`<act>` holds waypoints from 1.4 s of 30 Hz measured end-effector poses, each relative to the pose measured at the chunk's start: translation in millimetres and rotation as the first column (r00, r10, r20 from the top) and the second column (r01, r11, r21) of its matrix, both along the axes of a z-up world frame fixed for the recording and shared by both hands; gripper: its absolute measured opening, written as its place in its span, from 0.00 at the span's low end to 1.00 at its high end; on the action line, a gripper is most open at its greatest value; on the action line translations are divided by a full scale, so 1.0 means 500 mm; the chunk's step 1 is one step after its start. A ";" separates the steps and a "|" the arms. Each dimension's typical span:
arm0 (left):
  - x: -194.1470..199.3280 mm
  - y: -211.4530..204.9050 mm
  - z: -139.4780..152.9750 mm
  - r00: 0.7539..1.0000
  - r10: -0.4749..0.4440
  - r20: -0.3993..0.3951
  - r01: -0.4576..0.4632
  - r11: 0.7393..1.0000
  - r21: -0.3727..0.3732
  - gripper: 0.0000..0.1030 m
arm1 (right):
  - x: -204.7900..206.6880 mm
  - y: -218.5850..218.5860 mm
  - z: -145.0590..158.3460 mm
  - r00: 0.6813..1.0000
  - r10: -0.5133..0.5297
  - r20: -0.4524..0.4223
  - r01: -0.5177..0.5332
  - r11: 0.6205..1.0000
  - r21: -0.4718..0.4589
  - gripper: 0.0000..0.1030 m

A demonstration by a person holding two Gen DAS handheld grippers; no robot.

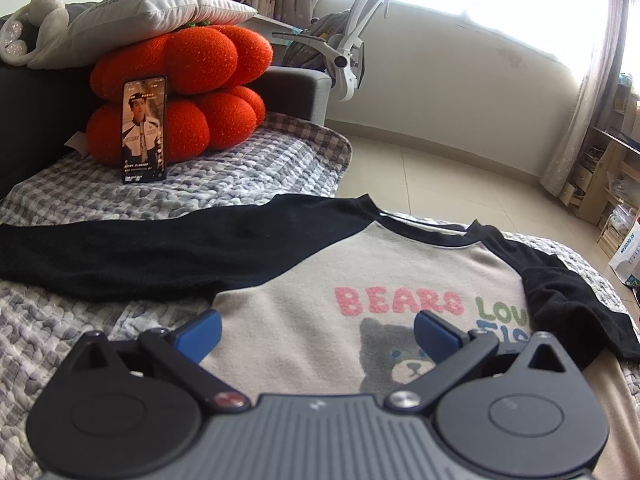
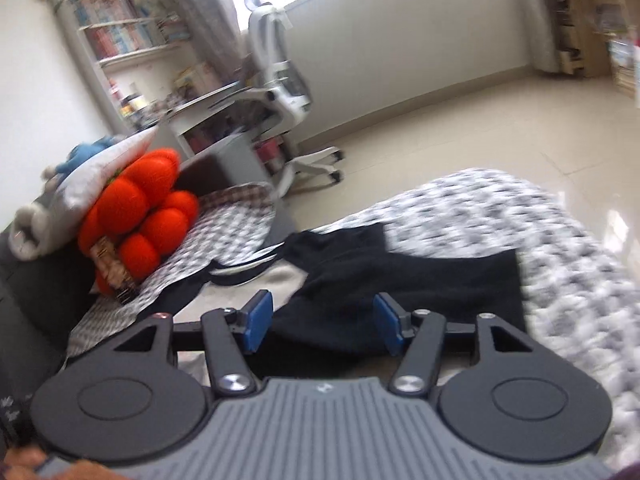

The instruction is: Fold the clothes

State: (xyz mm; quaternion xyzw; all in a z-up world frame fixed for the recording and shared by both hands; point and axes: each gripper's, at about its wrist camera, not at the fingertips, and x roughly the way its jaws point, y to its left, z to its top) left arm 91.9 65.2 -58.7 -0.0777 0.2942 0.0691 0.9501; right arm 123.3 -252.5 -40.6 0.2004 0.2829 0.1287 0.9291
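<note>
Left wrist view first: I have my left gripper point(image 1: 318, 334) over the sweatshirt point(image 1: 296, 300), fingers spread wide with nothing between the blue pads point(image 1: 200, 334). The sweatshirt lies flat, front up, on the grey-and-white quilted cover point(image 1: 60, 336). Its body is beige with pink "BEARS" lettering point(image 1: 398, 300) and a grey bear print point(image 1: 396, 356) just past my right-hand pad. One black sleeve point(image 1: 140, 252) stretches straight out to the left across the cover; the other black sleeve point(image 1: 576, 300) lies bent on the right. Far left, a phone point(image 1: 144, 130) with a lit screen stands upright against two stacked orange cushions point(image 1: 180, 92), and a grey pillow point(image 1: 152, 12) sits on top of them. A white office chair point(image 1: 352, 40) stands farther back by the bright window.

Right wrist view: this picture is blurred. My right gripper point(image 2: 324, 324) is also wide open and holds nothing. Its blue pads point(image 2: 258, 320) frame the black sleeve point(image 2: 400, 280), which lies folded over itself near the right edge of the garment; whether the pads touch the cloth I cannot tell. The beige body and black collar point(image 2: 240, 272) show to the left. The orange cushions point(image 2: 140, 208) sit far left, the office chair point(image 2: 280, 80) beyond on the tiled floor point(image 2: 480, 120).
</note>
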 end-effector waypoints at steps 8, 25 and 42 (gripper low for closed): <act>-0.006 -0.029 0.005 0.999 -0.045 0.027 0.044 0.999 0.027 1.00 | 0.010 -0.069 -0.058 0.937 -0.302 -0.173 0.283 0.951 -0.127 0.58; 0.001 -0.039 0.003 0.992 -0.128 0.013 0.128 0.991 -0.021 0.99 | 0.018 -0.032 -0.027 0.948 -0.315 -0.039 0.305 0.939 -0.159 0.15; 0.027 0.052 -0.008 0.939 -0.308 0.152 0.336 0.728 -0.598 0.90 | 0.030 0.108 0.049 0.998 0.014 0.053 -0.025 0.975 0.220 0.13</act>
